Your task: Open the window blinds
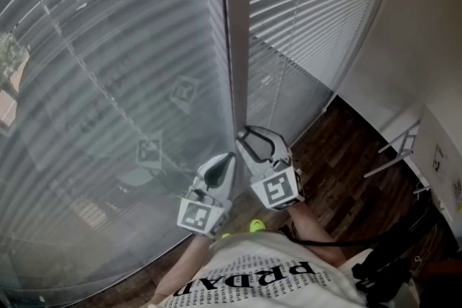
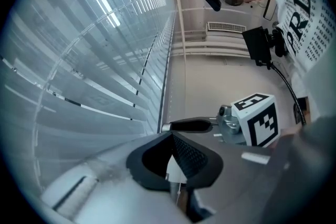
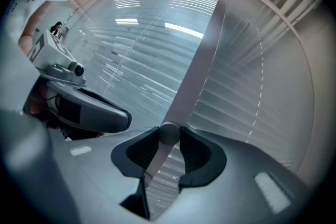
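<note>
Your left gripper (image 1: 221, 168) and right gripper (image 1: 254, 144) sit side by side, almost touching, both aimed away from your chest; each marker cube faces up toward your head. Your left gripper's (image 2: 172, 157) jaws meet at the tips, pinching a small white tab (image 2: 172, 169); your right gripper's (image 3: 169, 136) jaws stand wider, pads pressed on either side of a pale rod (image 3: 167, 134). Your left forearm (image 1: 177, 278) and right forearm (image 1: 317, 231) reach forward from below.

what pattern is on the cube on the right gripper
Black-and-white square markers on a white cube; it shows best in the left gripper view.
</note>
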A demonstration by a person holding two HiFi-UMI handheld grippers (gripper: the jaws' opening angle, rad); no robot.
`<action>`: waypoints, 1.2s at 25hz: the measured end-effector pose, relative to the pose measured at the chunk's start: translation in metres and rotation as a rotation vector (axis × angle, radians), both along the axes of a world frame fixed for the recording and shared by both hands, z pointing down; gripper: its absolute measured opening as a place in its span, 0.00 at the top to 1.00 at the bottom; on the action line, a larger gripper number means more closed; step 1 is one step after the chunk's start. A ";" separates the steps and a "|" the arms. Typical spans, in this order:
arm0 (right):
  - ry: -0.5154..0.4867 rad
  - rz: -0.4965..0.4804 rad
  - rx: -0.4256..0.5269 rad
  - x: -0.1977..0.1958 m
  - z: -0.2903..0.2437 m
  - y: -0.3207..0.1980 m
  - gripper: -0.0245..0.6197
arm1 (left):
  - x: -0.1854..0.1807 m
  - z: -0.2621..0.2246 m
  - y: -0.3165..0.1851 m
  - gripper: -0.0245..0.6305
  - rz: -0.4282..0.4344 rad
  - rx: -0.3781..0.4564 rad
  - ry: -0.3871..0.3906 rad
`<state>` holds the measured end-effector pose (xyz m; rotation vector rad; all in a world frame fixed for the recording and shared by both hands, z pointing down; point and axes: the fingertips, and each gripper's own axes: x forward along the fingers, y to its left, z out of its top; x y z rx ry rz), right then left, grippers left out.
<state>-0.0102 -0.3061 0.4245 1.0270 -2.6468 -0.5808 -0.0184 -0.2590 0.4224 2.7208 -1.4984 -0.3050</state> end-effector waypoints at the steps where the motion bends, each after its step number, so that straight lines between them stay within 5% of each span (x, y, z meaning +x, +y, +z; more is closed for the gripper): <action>1: -0.005 0.001 -0.004 0.000 -0.001 0.000 0.77 | 0.000 0.000 0.000 0.97 0.001 0.000 0.000; 20: -0.182 0.002 -0.183 0.003 -0.001 -0.002 0.77 | 0.001 0.002 0.003 0.97 0.025 -0.011 -0.001; 30: -0.409 0.000 -0.358 0.007 -0.001 -0.006 0.77 | -0.002 0.001 0.003 0.97 0.024 -0.008 0.004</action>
